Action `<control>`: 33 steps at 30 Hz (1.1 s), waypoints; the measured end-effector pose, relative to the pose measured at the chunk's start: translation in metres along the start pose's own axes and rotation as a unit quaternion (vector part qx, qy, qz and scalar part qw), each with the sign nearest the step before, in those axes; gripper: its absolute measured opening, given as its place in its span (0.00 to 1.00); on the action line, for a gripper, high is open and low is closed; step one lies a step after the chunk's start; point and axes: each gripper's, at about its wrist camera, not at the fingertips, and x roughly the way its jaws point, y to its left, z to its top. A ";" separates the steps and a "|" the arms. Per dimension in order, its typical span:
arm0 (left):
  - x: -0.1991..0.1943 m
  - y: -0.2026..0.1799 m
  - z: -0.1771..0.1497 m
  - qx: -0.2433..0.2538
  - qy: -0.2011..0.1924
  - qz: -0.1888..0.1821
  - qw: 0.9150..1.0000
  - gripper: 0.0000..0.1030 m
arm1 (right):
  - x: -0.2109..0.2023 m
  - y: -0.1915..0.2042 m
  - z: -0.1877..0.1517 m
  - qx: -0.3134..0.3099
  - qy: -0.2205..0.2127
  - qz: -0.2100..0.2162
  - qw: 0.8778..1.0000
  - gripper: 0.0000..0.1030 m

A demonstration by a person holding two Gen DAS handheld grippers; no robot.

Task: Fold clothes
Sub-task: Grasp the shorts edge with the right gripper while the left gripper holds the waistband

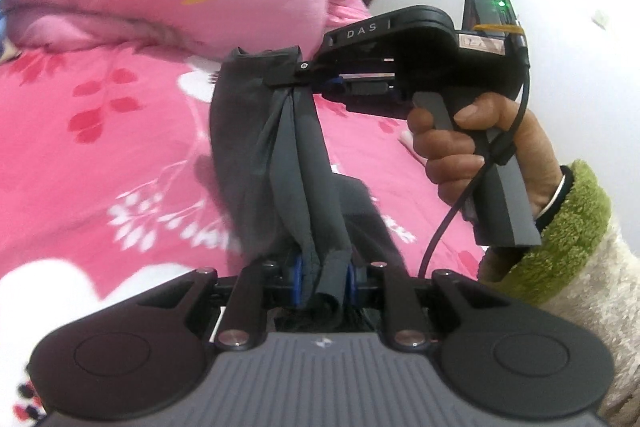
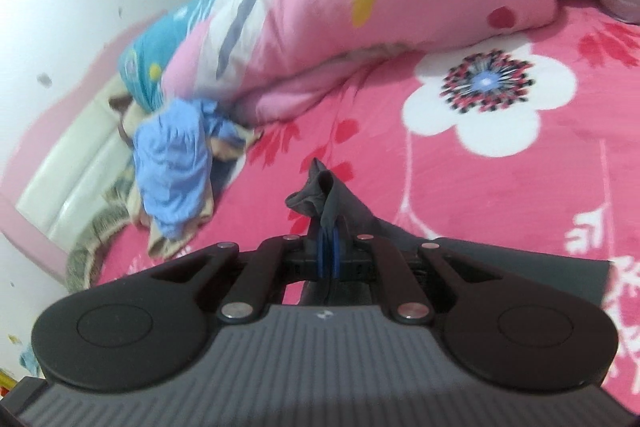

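A dark grey garment [image 1: 292, 155] hangs stretched between my two grippers above the pink flowered bed. My left gripper [image 1: 324, 281] is shut on one bunched edge of it. In the left wrist view the right gripper [image 1: 298, 83], held by a hand in a green cuff, is shut on the far edge. In the right wrist view my right gripper [image 2: 329, 255] pinches a fold of the grey garment [image 2: 320, 195] between its blue pads, and more grey cloth trails to the right behind the jaws.
A rolled pink quilt [image 2: 360, 7] lies across the back of the bed [image 2: 480, 195]. A heap of blue and beige clothes [image 2: 172, 163] sits at the bed's left edge by a white headboard [image 2: 72, 179]. A white wall stands at the right in the left wrist view.
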 end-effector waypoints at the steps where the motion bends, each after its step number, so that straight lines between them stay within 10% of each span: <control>1: 0.003 -0.007 0.001 0.008 0.002 -0.001 1.000 0.20 | -0.007 -0.007 -0.001 0.007 -0.007 0.003 1.000 0.03; 22: 0.095 -0.088 -0.016 0.118 0.090 -0.002 0.989 0.22 | -0.039 -0.166 -0.043 0.152 -0.029 0.006 0.988 0.03; 29: 0.083 -0.100 -0.030 0.162 0.080 -0.021 0.983 0.52 | -0.039 -0.192 -0.059 0.186 -0.019 0.021 0.982 0.09; 33: 0.063 -0.100 -0.036 0.172 0.066 -0.049 0.982 0.67 | -0.065 -0.185 -0.060 0.164 -0.050 -0.035 0.985 0.32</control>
